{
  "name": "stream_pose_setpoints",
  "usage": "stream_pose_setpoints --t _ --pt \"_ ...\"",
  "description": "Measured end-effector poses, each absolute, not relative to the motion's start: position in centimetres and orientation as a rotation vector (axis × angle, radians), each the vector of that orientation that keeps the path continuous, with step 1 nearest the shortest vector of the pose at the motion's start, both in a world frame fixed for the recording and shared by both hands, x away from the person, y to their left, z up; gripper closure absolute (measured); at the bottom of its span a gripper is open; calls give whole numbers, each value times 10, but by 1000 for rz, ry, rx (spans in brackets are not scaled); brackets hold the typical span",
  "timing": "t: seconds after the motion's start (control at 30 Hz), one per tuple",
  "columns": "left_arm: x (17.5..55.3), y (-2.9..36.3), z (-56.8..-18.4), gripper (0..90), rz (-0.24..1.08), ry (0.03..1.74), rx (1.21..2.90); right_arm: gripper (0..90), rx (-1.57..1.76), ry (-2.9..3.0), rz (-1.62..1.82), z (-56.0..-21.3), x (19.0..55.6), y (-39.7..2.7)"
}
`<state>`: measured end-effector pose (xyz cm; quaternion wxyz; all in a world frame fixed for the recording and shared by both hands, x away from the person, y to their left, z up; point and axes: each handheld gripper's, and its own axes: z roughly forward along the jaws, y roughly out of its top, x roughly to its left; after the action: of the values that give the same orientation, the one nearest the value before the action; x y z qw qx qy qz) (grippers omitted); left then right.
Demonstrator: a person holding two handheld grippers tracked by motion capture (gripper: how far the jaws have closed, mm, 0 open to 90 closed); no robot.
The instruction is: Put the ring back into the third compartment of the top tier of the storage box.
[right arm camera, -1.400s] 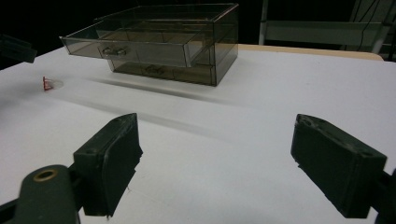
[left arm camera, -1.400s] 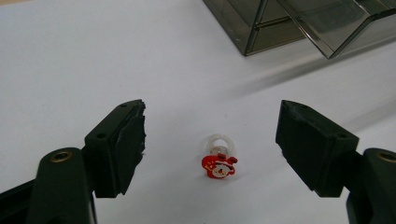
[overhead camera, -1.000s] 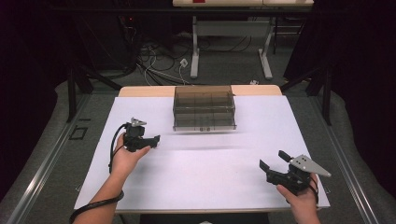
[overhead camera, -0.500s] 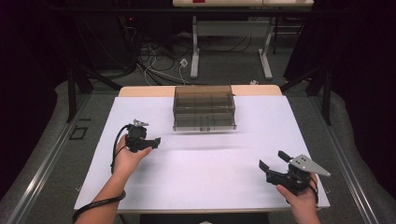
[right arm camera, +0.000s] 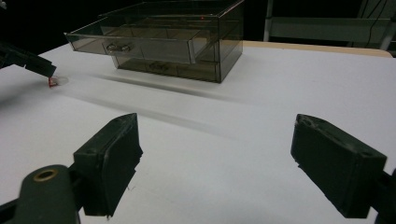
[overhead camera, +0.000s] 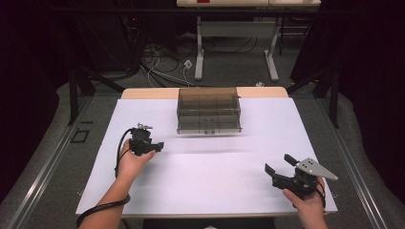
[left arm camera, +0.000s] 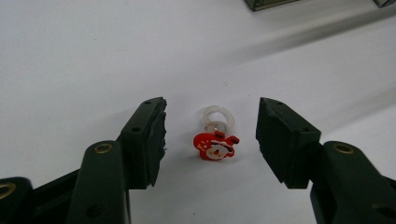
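A small red cartoon-figure ring [left arm camera: 215,145] with a clear band lies on the white table [left arm camera: 93,56]. It sits between the jaws of my left gripper [left arm camera: 212,135]. Those jaws have just been closing, but a gap remains on each side and the pads do not touch the ring. In the high view the left gripper [overhead camera: 155,145] is at the table's left, pointing right. The right gripper view shows the ring [right arm camera: 53,81] as a red speck at the far left. My right gripper [overhead camera: 278,166] rests at the front right, open with nothing between its jaws [right arm camera: 219,158].
A smoky transparent drawer cabinet [overhead camera: 208,110] stands at the table's back centre. Its upper drawer [right arm camera: 130,44] looks pulled out a little. White table surface [overhead camera: 215,167] lies between the two grippers. Cables and desk legs are on the floor beyond the table.
The left gripper has edged slightly to the right and its jaws look narrower. The right gripper has kept still.
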<state>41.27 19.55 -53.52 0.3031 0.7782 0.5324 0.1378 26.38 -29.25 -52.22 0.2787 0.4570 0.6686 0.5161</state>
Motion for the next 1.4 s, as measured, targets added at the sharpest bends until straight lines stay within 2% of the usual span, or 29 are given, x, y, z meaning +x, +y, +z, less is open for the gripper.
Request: stream_pose_setpoints --t 0.17,0.43,1.4 --pt "414 196 -538 499 310 1436 2052 151 1229 1795 1387 -522 264 -292" --pt "415 197 -541 514 267 1456 2044 151 1242 1797 1391 -522 263 -292" --pt "416 197 -547 654 249 1479 2039 151 1245 1799 1390 -523 264 -292"
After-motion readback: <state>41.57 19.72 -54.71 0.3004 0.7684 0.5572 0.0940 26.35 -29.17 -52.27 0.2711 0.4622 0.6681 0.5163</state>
